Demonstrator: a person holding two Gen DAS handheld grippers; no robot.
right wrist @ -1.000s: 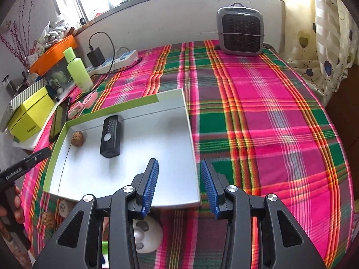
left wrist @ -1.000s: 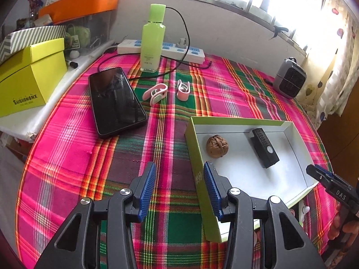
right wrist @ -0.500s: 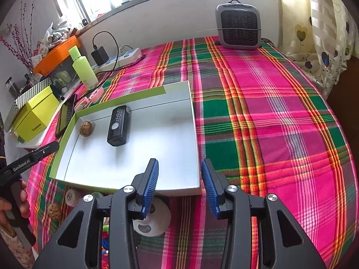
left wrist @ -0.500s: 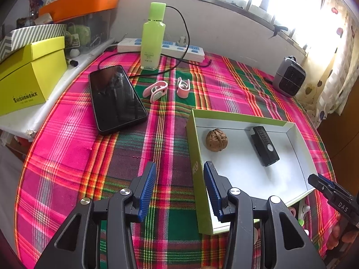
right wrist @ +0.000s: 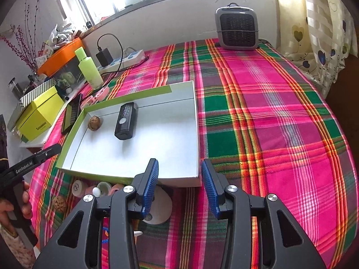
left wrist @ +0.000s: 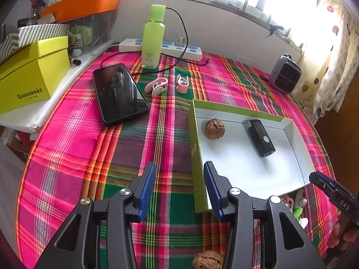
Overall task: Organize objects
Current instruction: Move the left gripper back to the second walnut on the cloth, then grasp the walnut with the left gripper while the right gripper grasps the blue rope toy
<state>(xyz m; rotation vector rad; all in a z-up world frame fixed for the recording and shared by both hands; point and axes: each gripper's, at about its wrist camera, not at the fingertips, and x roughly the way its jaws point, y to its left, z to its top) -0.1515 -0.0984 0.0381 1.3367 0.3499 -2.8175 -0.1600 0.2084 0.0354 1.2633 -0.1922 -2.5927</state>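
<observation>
A shallow green-sided box lid (left wrist: 194,150) (right wrist: 179,103) lies on the plaid tablecloth. Inside it are a walnut (left wrist: 214,128) (right wrist: 93,122) and a black remote (left wrist: 261,137) (right wrist: 125,121). My left gripper (left wrist: 179,186) is open and empty, its fingers astride the lid's near left corner. My right gripper (right wrist: 179,183) is open and empty at the lid's near right corner. Loose items lie near the lid's front edge: a second walnut (left wrist: 207,260) (right wrist: 58,203), a white round object (right wrist: 158,208), and small rolls (right wrist: 78,187).
A black phone (left wrist: 119,93), two pink clips (left wrist: 156,86) (left wrist: 182,83), a green bottle (left wrist: 153,37) and a power strip (left wrist: 161,47) sit at the back left. A yellow box (left wrist: 29,74) stands left. A grey heater (right wrist: 236,28) stands at the back.
Both grippers have pulled back toward me and risen slightly. More small items in front of the lid have come into view. Both grippers stayed open.
</observation>
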